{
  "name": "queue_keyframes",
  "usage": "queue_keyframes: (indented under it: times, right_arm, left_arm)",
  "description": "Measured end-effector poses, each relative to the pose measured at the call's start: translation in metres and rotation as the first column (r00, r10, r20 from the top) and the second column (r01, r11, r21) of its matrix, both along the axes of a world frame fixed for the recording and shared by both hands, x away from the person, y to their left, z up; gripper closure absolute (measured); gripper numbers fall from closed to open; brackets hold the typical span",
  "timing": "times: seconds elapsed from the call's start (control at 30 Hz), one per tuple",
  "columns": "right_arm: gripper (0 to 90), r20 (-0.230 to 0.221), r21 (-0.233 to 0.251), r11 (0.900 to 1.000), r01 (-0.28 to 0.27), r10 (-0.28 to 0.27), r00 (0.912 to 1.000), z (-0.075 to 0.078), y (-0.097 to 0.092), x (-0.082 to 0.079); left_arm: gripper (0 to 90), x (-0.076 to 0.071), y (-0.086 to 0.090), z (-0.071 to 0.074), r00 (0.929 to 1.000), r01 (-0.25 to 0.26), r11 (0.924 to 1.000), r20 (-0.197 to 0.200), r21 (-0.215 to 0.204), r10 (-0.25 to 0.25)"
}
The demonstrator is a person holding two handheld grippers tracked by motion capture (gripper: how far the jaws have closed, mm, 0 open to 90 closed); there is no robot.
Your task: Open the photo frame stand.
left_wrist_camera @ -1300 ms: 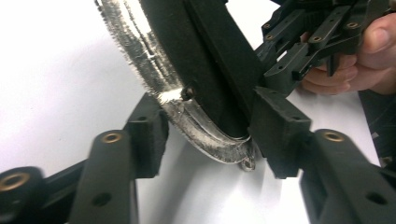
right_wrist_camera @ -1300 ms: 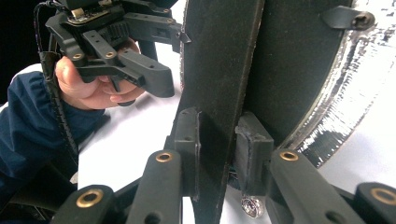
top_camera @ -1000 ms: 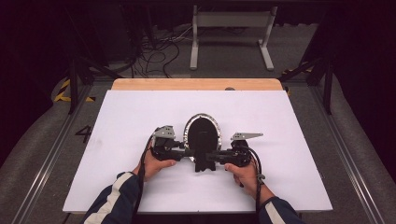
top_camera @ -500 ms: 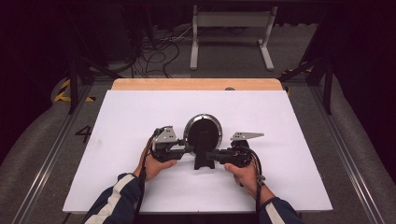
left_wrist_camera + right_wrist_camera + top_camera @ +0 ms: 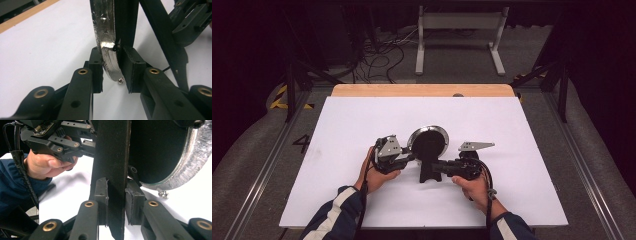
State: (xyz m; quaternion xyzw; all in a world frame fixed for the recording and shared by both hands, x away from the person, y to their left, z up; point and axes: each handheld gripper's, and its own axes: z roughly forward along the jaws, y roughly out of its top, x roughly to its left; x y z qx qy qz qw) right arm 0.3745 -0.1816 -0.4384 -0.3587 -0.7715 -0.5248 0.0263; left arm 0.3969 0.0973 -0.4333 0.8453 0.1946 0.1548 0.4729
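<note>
Since a second ago the round mirror (image 5: 427, 142) has tipped a little, and the jaws of my left gripper (image 5: 408, 158) have just been closing, with the mirror's silver rim between them. From the left gripper view, that rim (image 5: 108, 50) stands on edge with the pads touching it on both sides, a narrow hold. My right gripper (image 5: 437, 169) sits just right of the mirror's foot, its jaws narrow too and clamped on the mirror's flat black stand (image 5: 112, 170); my left hand (image 5: 43, 163) shows past that stand in the right gripper view.

A small silver screw (image 5: 163, 194) lies on the table just beneath the mirror's rim. My right hand (image 5: 474, 187) is nearer to me than the mirror, and both sleeves (image 5: 332, 220) are dark blue with a pale stripe on the left one.

White sheeting covers the table (image 5: 522, 200) all around the mirror, with a bare wooden strip (image 5: 422, 90) along the edge beyond it. Left of the table, level with the mirror, the grey floor carries a painted number four (image 5: 302, 143), and a metal rail (image 5: 259, 185) runs along that side. Farther off beyond the mirror stand a white metal frame (image 5: 459, 35) and a tangle of cables (image 5: 382, 55) on the floor, with yellow and black tape (image 5: 287, 97) to the left. The room behind is dark.
</note>
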Motion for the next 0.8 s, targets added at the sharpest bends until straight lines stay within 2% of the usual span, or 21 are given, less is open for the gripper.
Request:
queue_keyframes:
  times: [0.2,0.67,0.73,0.8]
  right_arm:
    - [75.0,-0.001,-0.004,1.0000,-0.003,0.003,1.0000,0.0005,0.0009,-0.0007]
    - [74.8,-0.003,-0.025,0.9996,-0.014,0.014,0.9999,-0.0014,0.0023,-0.0003]
    - [74.7,0.000,-0.028,0.9995,-0.014,0.014,0.9999,-0.0020,0.0020,-0.0003]
    - [74.6,0.006,-0.036,0.9992,-0.014,0.014,0.9999,-0.0022,0.0017,-0.0003]
  left_arm:
    - [72.5,-0.0004,-0.0008,-0.0004,0.9988,-0.034,0.9992,0.035,0.020,0.033]
    - [73.7,-0.0015,-0.0019,-0.0014,0.9956,-0.057,0.9969,0.077,0.055,0.053]
    - [73.9,-0.0024,-0.0026,-0.0021,0.9938,-0.059,0.9962,0.098,0.064,0.052]
    - [74.0,-0.0026,-0.0030,-0.0023,0.9932,-0.062,0.9959,0.102,0.066,0.056]
